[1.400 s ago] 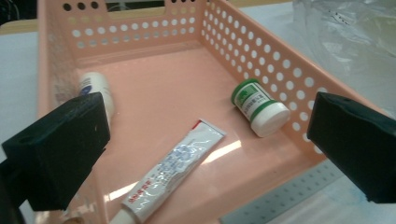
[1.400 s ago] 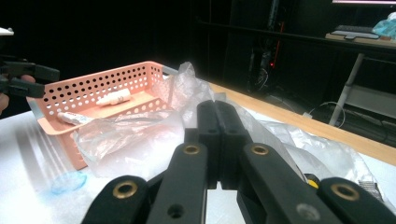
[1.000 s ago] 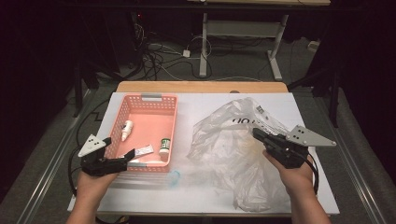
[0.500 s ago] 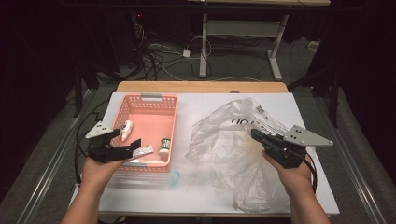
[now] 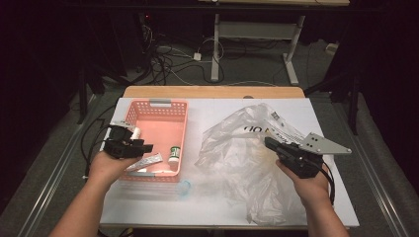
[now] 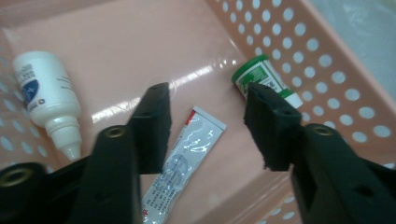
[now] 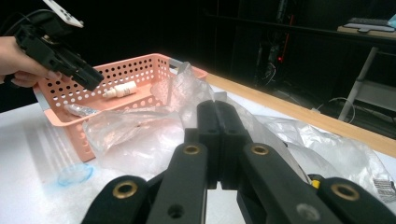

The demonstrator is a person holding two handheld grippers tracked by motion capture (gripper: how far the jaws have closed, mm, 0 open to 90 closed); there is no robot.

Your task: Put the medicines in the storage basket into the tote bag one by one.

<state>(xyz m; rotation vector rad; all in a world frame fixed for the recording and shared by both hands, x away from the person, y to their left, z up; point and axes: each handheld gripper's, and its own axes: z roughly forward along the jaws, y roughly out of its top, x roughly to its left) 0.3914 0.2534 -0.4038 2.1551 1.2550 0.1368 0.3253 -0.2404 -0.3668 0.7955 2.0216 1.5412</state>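
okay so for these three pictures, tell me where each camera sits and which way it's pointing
High view: above the person's side of the table, looking forward and down; both forearms, the left gripper and the right gripper show.
Left gripper view: on the left gripper, looking down into the pink basket; its black jaws show.
Right gripper view: on the right gripper, looking level across the plastic bag; its jaws show, and the other hand.
Shared: all three see the basket.

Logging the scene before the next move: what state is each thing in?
Pink perforated plastic basket: upright on the table.
White dropper bottle: lying down.
Silver ointment tube: flat, capped end hidden.
Green-labelled small bottle: lying down.
Clear plastic bag: crumpled.
Left tongs: open, just been closing.
Right tongs: shut.
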